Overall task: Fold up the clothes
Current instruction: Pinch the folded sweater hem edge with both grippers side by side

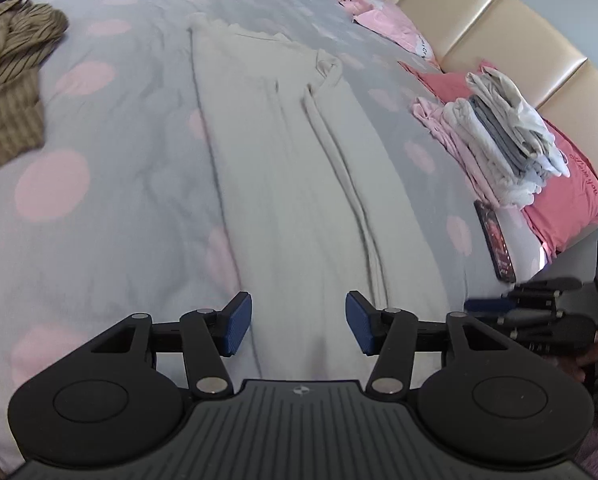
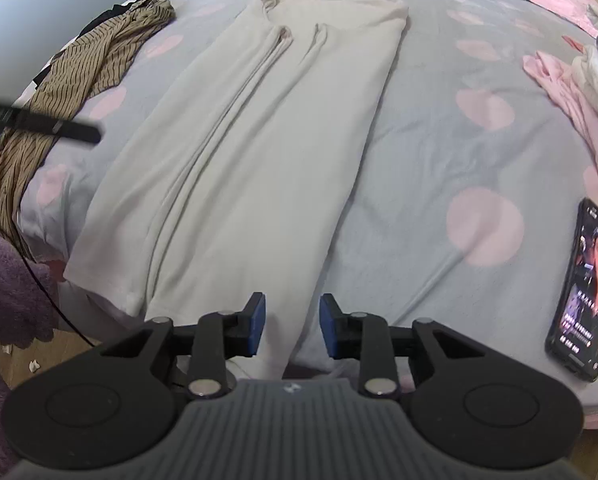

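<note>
A long cream garment is laid flat on the bed, folded lengthwise into a narrow strip, with lengthwise creases seen along its middle. In the right wrist view it runs from the near edge of the bed at 6 o'clock up toward 12 o'clock; in the left wrist view it stretches the same way from the fingers toward the top.

The left gripper is held over the near end of the garment with its jaws released; cloth is seen in the gap, but the blue pads are not pressed on it. The right gripper is likewise parted above the garment's near end, nothing being grasped.

The grey bedspread with pink dots lies beneath. A brown striped garment is crumpled at 10 o'clock in the right wrist view. A phone with a lit screen is laid at 3 o'clock, well apart from the cream garment. A stack of folded clothes is seen at 2 o'clock in the left wrist view, beside a red pillow and a padded headboard.
</note>
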`<state>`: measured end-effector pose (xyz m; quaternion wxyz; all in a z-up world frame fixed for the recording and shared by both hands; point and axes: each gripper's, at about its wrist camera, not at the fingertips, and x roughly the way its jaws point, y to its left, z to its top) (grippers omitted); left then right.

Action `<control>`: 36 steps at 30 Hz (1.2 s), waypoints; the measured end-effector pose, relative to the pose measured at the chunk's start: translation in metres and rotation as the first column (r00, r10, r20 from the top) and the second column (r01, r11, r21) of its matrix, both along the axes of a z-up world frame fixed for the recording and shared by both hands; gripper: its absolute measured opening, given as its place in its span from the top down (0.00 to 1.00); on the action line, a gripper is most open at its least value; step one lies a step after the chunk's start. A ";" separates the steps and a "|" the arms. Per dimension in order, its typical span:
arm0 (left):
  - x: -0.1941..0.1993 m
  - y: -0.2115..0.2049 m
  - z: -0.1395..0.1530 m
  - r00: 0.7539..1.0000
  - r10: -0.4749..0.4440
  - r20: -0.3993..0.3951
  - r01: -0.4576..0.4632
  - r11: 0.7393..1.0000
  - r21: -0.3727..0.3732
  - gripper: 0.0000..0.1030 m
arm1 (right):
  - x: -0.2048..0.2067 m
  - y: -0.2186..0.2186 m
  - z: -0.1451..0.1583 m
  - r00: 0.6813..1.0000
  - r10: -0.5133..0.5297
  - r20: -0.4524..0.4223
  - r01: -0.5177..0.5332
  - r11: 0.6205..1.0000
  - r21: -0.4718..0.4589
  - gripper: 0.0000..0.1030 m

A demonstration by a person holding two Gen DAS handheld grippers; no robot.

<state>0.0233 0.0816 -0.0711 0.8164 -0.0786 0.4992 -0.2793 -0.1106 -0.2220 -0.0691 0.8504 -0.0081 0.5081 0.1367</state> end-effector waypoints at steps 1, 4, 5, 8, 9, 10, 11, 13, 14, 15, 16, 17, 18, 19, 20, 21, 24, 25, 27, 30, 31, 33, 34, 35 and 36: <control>-0.009 -0.002 -0.002 1.000 -0.013 0.010 0.013 1.000 0.021 0.61 | -0.003 0.003 0.002 1.000 0.015 0.027 -0.015 1.000 -0.013 0.71; -0.031 -0.016 -0.009 0.995 -0.087 0.045 0.083 0.993 0.085 0.72 | -0.011 0.019 0.005 0.987 0.121 0.102 -0.119 0.993 -0.022 0.83; -0.035 -0.020 -0.013 0.994 -0.098 0.039 0.094 0.991 0.100 0.73 | -0.012 0.024 0.005 0.982 0.151 0.116 -0.149 0.989 -0.028 0.83; -0.039 -0.027 -0.028 0.994 -0.106 -0.004 0.106 0.984 0.146 0.75 | -0.013 0.038 -0.004 0.976 0.189 0.108 -0.182 0.980 -0.075 0.83; -0.041 -0.029 -0.032 0.993 -0.116 -0.021 0.118 0.980 0.163 0.75 | -0.011 0.041 -0.010 0.977 0.196 0.088 -0.188 0.978 -0.090 0.83; -0.043 -0.028 -0.035 0.992 -0.119 -0.036 0.123 0.976 0.178 0.75 | -0.010 0.044 -0.017 0.977 0.201 0.065 -0.194 0.975 -0.105 0.83; -0.045 -0.028 -0.037 0.991 -0.121 -0.052 0.129 0.973 0.193 0.75 | -0.009 0.046 -0.024 0.979 0.203 0.038 -0.197 0.973 -0.121 0.83; -0.049 -0.025 -0.042 0.988 -0.124 -0.091 0.141 0.968 0.206 0.75 | -0.008 0.047 -0.035 0.978 0.208 0.001 -0.206 0.969 -0.134 0.83; -0.051 -0.024 -0.044 0.985 -0.126 -0.114 0.147 0.968 0.205 0.75 | -0.009 0.047 -0.036 0.978 0.208 -0.011 -0.208 0.969 -0.136 0.83; -0.053 -0.024 -0.047 0.979 -0.138 -0.148 0.167 0.964 0.209 0.75 | -0.009 0.047 -0.036 0.978 0.208 -0.022 -0.209 0.968 -0.136 0.82; -0.056 -0.025 -0.051 0.973 -0.150 -0.173 0.187 0.957 0.222 0.75 | -0.010 0.046 -0.035 0.978 0.208 -0.032 -0.211 0.968 -0.137 0.82; -0.061 -0.026 -0.052 0.972 -0.159 -0.175 0.199 0.950 0.242 0.75 | -0.012 0.044 -0.035 0.979 0.197 -0.046 -0.201 0.971 -0.132 0.82; -0.063 -0.026 -0.052 0.972 -0.162 -0.169 0.201 0.948 0.248 0.75 | -0.013 0.042 -0.035 0.981 0.184 -0.062 -0.191 0.973 -0.128 0.82; -0.066 -0.026 -0.051 0.973 -0.164 -0.162 0.201 0.946 0.252 0.74 | -0.015 0.039 -0.034 0.981 0.175 -0.079 -0.184 0.975 -0.122 0.82; -0.066 -0.022 -0.047 0.978 -0.149 -0.143 0.179 0.957 0.229 0.71 | -0.016 0.036 -0.034 0.983 0.161 -0.091 -0.171 0.978 -0.116 0.81; -0.065 -0.018 -0.043 0.983 -0.134 -0.124 0.157 0.966 0.206 0.61 | -0.017 0.031 -0.033 0.985 0.140 -0.097 -0.150 0.983 -0.109 0.78; -0.056 -0.003 -0.028 0.996 -0.045 -0.072 0.054 0.991 0.121 0.47 | -0.017 0.016 -0.030 0.993 0.067 -0.100 -0.075 0.994 -0.075 0.63; -0.053 0.002 -0.025 0.998 -0.022 -0.065 0.028 0.995 0.091 0.47 | -0.015 0.011 -0.029 0.994 0.040 -0.101 -0.046 0.998 -0.053 0.62; -0.046 0.005 -0.026 0.997 -0.007 -0.079 0.011 0.999 0.049 0.47 | -0.010 0.001 -0.030 0.993 -0.005 -0.114 0.006 1.000 0.004 0.62; -0.039 -0.003 -0.035 0.994 -0.029 -0.101 0.035 0.998 0.053 0.51 | -0.002 -0.007 -0.040 0.987 -0.037 -0.157 0.050 0.995 0.082 0.61; -0.038 -0.006 -0.039 0.993 -0.043 -0.113 0.050 0.997 0.055 0.51 | 0.000 -0.009 -0.045 0.983 -0.040 -0.177 0.059 0.993 0.101 0.60; -0.038 -0.010 -0.044 0.992 -0.059 -0.114 0.065 0.997 0.052 0.52 | 0.003 -0.013 -0.054 0.976 -0.048 -0.213 0.079 0.987 0.139 0.60; -0.038 -0.009 -0.045 0.991 -0.062 -0.117 0.068 0.997 0.045 0.52 | 0.004 -0.014 -0.058 0.972 -0.052 -0.228 0.090 0.983 0.160 0.60; -0.038 -0.009 -0.045 0.991 -0.066 -0.119 0.071 0.997 0.038 0.52 | 0.005 -0.015 -0.063 0.968 -0.057 -0.243 0.102 0.978 0.180 0.60; -0.037 -0.009 -0.046 0.989 -0.069 -0.131 0.074 0.997 0.030 0.53 | 0.006 -0.016 -0.066 0.966 -0.061 -0.251 0.112 0.974 0.195 0.60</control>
